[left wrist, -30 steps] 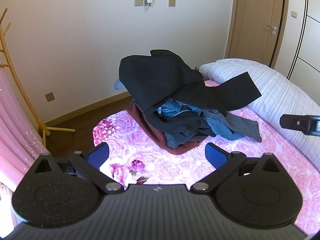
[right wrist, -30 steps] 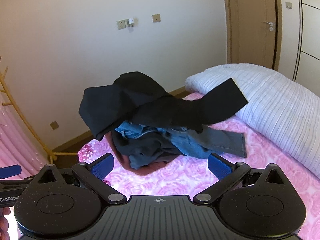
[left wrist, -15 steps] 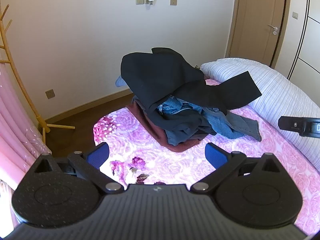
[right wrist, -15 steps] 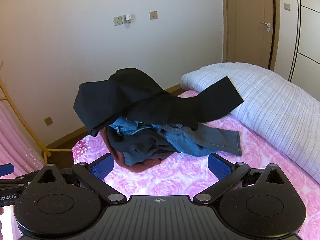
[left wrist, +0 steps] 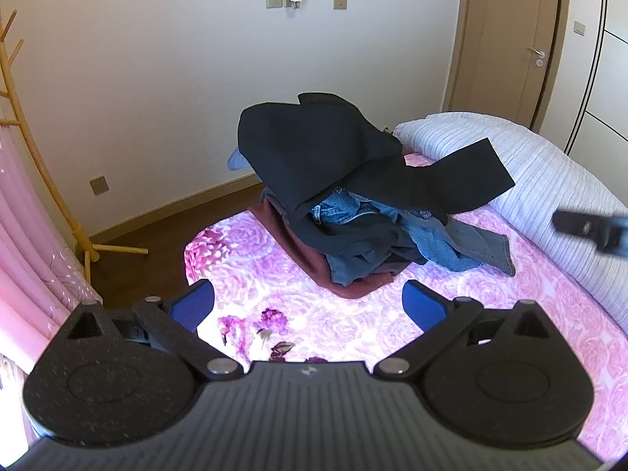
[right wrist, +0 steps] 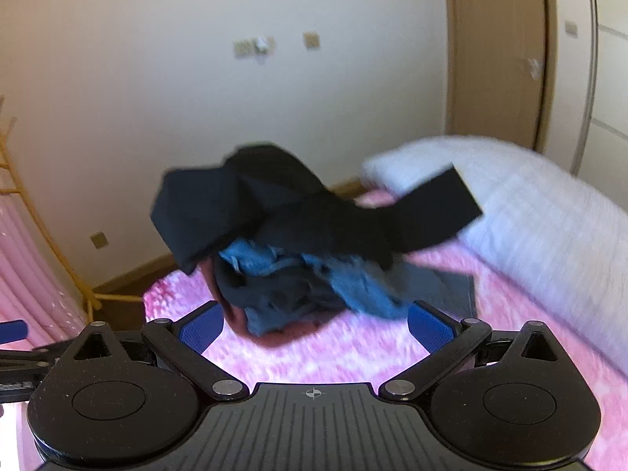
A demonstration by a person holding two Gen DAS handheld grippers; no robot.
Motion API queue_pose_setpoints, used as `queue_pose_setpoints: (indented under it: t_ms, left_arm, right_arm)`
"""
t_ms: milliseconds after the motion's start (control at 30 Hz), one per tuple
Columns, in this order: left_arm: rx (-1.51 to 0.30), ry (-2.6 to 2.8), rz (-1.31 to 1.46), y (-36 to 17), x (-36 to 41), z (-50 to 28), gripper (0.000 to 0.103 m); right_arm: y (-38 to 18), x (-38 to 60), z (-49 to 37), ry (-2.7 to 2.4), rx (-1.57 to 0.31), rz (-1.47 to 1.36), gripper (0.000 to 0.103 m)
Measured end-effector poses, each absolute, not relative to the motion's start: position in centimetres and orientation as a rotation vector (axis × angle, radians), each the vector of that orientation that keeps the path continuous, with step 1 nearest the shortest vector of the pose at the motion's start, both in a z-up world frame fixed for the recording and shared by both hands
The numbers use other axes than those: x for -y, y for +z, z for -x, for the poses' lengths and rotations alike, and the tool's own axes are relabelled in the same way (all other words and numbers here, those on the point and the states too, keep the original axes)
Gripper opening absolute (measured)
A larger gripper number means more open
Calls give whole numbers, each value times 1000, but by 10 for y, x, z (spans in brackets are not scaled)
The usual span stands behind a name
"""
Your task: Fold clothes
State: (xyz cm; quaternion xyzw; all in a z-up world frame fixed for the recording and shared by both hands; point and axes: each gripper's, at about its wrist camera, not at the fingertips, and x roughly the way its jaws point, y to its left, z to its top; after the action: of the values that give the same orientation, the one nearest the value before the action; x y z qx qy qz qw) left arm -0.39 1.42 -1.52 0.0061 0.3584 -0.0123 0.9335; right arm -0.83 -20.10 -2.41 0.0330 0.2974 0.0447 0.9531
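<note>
Left wrist view first: the left gripper point(left wrist: 308, 304) sits nearest, jaws spread wide with nothing between them, blue ribbed pads point(left wrist: 194, 304) on black speckled plastic arms. Right under and past it is the bed point(left wrist: 353, 322), covered in a pink and purple sheet with a rose print that looks soft and a bit plush. Further up, toward the far left corner of the bed, is the pile of clothes: a maroon cloth point(left wrist: 302, 251) flat on the bottom, crumpled jeans point(left wrist: 443, 243) with one leg running out flat to the right, a dark grey garment point(left wrist: 361, 247) bunched up in the middle, and a black top point(left wrist: 314, 157) draped over it all like a tent, one sleeve sticking out stiff toward the pillow point(left wrist: 549, 172). The pillow is white with fine ribbed stripes, long and puffy, along the right edge of the bed. Part of the right gripper point(left wrist: 588, 227) pokes in from the right, over the pillow edge.

Right wrist view is smeared with motion blur. Its jaws are wide apart too, holding nothing, blue pads just short of the pile. Same heap there, black top point(right wrist: 267, 204) on top, jeans point(right wrist: 353, 286) underneath.

Beyond the bed: brown wood floor point(left wrist: 157, 235), cream wall, a yellow bent-wood rack point(left wrist: 51, 180) on the left beside a pink curtain, tan door point(left wrist: 502, 39) far right.
</note>
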Motion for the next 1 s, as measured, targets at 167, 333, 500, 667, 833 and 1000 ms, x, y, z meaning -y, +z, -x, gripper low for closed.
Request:
queue_pose_setpoints:
  t_ms: [167, 333, 500, 667, 833, 1000]
  left_arm:
    - [-701, -5, -24, -9, -20, 0, 101]
    - [-672, 10, -64, -11, -35, -16, 101]
    - [-638, -40, -126, -25, -66, -59, 101]
    - [-630, -143, -194, -52, -102, -140, 101]
    - [-677, -281, -248, -85, -123, -237, 101]
    - [-675, -457, -311, -117, -126, -307, 101]
  right_arm:
    - [-8, 193, 25, 37, -425, 28, 102]
    - [-11, 181, 20, 114, -416, 107, 102]
    - [-29, 158, -23, 187, -440, 162, 102]
    - [-51, 114, -104, 306, -482, 274, 102]
    - [-88, 60, -199, 438, -494, 516, 102]
    - [-136, 30, -277, 553, -574, 725, 102]
